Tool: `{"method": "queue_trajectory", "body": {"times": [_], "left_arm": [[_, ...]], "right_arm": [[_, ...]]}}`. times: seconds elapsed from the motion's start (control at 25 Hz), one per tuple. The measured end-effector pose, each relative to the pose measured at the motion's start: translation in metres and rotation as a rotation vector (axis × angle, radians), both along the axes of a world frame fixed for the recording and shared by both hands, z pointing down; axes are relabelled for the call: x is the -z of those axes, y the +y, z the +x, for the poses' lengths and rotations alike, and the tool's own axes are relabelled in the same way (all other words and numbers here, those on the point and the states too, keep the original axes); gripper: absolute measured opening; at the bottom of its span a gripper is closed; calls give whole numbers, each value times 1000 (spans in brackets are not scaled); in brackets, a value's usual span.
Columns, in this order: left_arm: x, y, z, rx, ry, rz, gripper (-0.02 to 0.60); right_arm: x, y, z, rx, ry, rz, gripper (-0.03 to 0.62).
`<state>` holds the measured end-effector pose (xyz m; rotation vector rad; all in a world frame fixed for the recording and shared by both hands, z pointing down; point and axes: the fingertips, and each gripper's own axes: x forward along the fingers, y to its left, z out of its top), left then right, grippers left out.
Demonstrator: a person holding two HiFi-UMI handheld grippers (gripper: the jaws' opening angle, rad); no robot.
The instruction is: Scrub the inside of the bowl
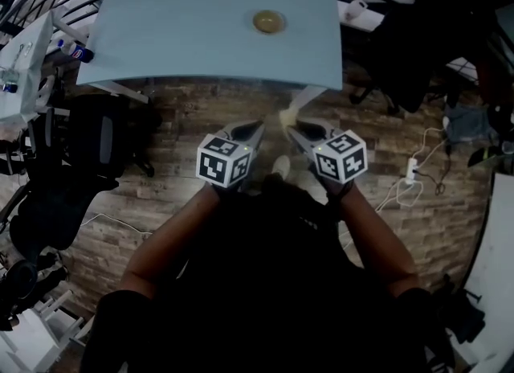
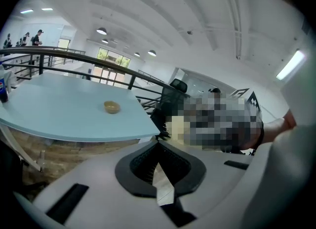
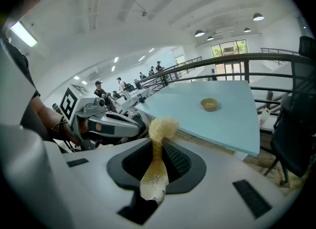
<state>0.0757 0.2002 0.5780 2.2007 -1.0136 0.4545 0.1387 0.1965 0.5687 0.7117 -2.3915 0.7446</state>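
A small tan bowl [image 1: 268, 22] stands alone on the pale blue table [image 1: 177, 26], toward its far side; the gripper views show the bowl [image 2: 111, 107] [image 3: 209, 104] well ahead of both grippers. My grippers hang side by side over the wooden floor, short of the table's near edge. The right gripper [image 1: 292, 127] [image 3: 159, 141] is shut on a yellowish scrub sponge [image 3: 163, 127], whose fluffy end sticks out past the tips. The left gripper [image 1: 258, 127] [image 2: 159, 145] is shut with nothing in it; it [image 3: 114, 124] also shows in the right gripper view.
A black office chair [image 1: 87, 134] stands at the left of the table and another dark chair [image 1: 414, 50] at the right. A bottle [image 1: 77, 52] lies near a white side table [image 1: 20, 74]. A power strip with cables [image 1: 412, 172] lies on the floor at right.
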Motion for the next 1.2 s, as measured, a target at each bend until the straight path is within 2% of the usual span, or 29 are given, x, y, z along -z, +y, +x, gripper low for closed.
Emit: {"method": "queue_trajectory", "body": {"times": [0.36, 0.6, 1.0, 1.2], "left_arm": [[15, 59, -63, -42, 12, 43, -3], [13, 89, -87, -58, 20, 51, -3], [22, 107, -70, -52, 15, 54, -3], [25, 110, -45, -27, 16, 50, -3]], "right_arm": [[11, 59, -53, -46, -12, 17, 64], [10, 91, -74, -68, -10, 27, 64], [10, 114, -59, -64, -26, 15, 64], [7, 122, -41, -33, -32, 4, 64]]}}
